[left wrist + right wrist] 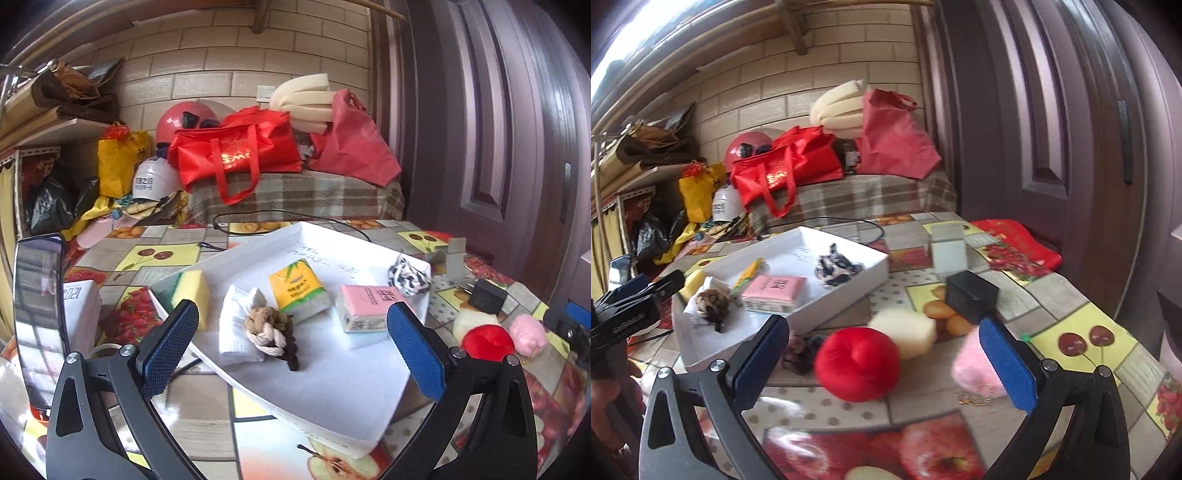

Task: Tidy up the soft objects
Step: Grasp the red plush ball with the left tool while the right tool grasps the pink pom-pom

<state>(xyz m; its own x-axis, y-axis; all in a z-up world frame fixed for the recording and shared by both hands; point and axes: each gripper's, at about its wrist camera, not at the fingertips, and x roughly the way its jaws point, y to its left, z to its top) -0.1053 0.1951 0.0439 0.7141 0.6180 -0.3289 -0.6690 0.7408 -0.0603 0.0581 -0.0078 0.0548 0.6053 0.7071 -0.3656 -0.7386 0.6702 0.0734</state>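
Observation:
A white tray [332, 387] on the fruit-print table holds a yellow-green sponge [190, 290], a white cloth [234, 326], a braided rope knot [267, 328], a yellow tissue pack [297, 288], a pink tissue pack [369, 306] and a black-white scrunchie [408, 277]. My left gripper [291, 339] is open and empty over the tray's near part. My right gripper [882, 354] is open and empty around a red plush ball [857, 363]. A cream sponge [905, 332], a pink plush [975, 365] and a dark scrunchie [798, 354] lie beside it. The tray [842, 306] shows to the left.
A black adapter [971, 295] and a white cup [947, 247] stand behind the loose items. A phone [38, 314] stands at the left by a white box [79, 314]. A cable [280, 218] lies behind the tray. Red bags [236, 151] sit on a plaid bench; a door [498, 129] is right.

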